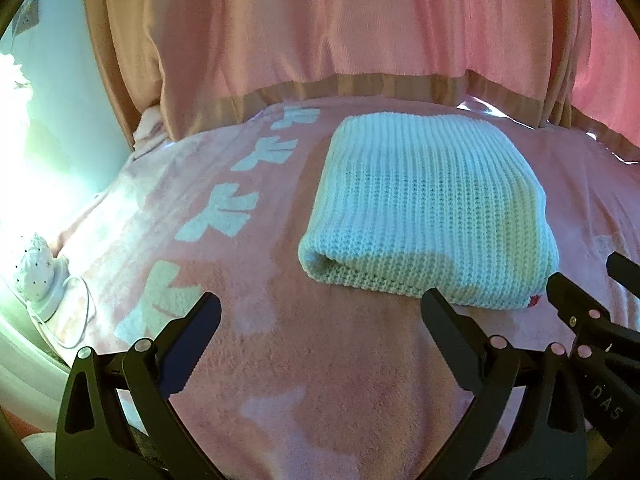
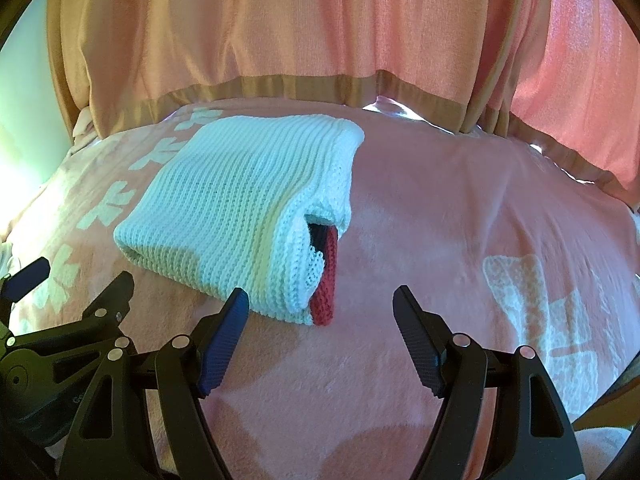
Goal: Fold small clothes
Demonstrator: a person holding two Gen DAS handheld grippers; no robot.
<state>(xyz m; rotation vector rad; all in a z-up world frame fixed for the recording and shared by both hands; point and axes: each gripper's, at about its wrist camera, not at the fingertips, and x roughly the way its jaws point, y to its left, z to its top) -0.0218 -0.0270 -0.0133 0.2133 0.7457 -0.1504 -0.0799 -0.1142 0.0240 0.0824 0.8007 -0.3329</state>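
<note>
A white knitted garment (image 1: 428, 208) lies folded into a thick rectangle on a pink blanket (image 1: 304, 380). In the right wrist view the garment (image 2: 240, 208) shows a red and dark knit band (image 2: 326, 288) at its open right end. My left gripper (image 1: 320, 308) is open and empty, just in front of the garment's near edge. My right gripper (image 2: 320, 304) is open and empty, its left fingertip (image 2: 236, 308) close to the garment's near corner. Each gripper shows at the edge of the other's view.
The pink blanket (image 2: 460, 220) has white bow patterns. A pink curtain (image 1: 320, 32) with a tan hem hangs right behind the surface. A small white ornament (image 1: 36, 268) on a base with a cord sits at the left edge.
</note>
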